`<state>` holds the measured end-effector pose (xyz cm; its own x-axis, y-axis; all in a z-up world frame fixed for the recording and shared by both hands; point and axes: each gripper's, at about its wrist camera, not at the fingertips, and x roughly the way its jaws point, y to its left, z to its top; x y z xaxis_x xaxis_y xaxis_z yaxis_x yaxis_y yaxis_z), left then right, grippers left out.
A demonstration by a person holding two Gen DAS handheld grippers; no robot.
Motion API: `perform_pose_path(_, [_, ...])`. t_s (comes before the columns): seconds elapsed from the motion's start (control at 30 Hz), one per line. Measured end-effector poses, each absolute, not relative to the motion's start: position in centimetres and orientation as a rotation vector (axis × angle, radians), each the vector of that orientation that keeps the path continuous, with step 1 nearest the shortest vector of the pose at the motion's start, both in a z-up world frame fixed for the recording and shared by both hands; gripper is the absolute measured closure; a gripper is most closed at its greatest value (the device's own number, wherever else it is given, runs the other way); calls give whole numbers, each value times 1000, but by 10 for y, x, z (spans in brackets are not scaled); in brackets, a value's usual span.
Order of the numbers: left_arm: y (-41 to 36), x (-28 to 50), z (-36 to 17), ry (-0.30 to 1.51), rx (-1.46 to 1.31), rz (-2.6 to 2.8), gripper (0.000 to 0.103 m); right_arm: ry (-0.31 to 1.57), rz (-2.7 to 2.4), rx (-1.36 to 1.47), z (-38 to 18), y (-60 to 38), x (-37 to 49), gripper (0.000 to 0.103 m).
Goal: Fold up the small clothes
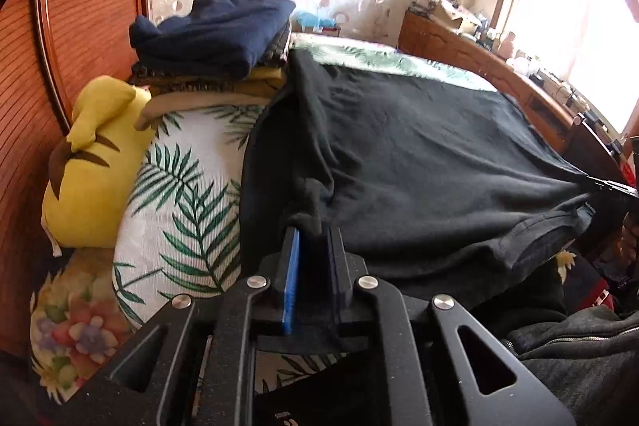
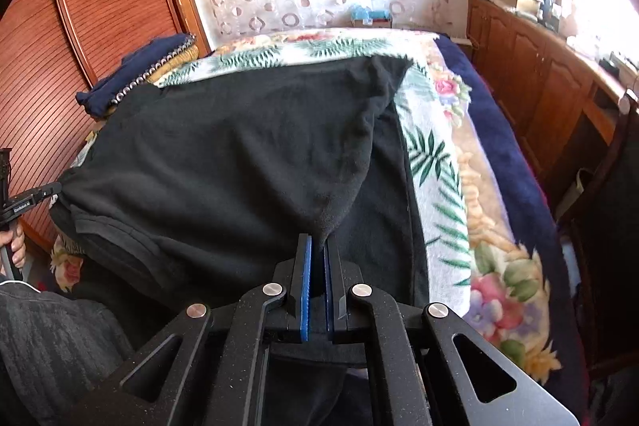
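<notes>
Black cotton, a T-shirt (image 1: 419, 162), is spread over a palm-leaf towel (image 1: 179, 194) on the bed; a bunched corner of it is pinched between the blue pads of the left gripper (image 1: 313, 232), whose jaws stand narrowly apart around the cloth; a second corner is drawn up taut and clamped by the right gripper (image 2: 318, 242), its jaws pressed almost together; folded clothes (image 1: 215, 38) are stacked beyond a yellow plush toy (image 1: 92, 162).

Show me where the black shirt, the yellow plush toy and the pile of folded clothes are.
black shirt (image 1: 419, 162), left wrist view, middle of its spread body.
yellow plush toy (image 1: 88, 182), left wrist view, its rounded body.
pile of folded clothes (image 1: 215, 34), left wrist view, navy garment on top.
</notes>
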<state>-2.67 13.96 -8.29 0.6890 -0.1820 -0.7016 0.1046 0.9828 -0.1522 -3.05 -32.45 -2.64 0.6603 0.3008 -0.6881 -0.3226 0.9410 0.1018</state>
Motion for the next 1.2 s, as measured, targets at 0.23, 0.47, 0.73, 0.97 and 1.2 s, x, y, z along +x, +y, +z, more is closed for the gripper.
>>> perform_pose_path(0.23, [143,-24,-66,740,-76,-140,55,697,325,-99,-12,-309,-36,95])
perform_pose_path(0.47, [145,-16,-65,732,-84,-112,26,624,370,-110,2,-298,-43,94])
perform_pose_path(0.73, [138,-9,-72,753,-40,-32,25,619,449,-62,-18,-269,-15,44])
perform_pose_path(0.97, [140,-8,-81,767,-49,-27,25,707,431,-98,-58,-223,24,44])
perform_pose_path(1.2, [150,-6,-93,796,-92,-18,25,770,386,-180,-83,-191,38,43])
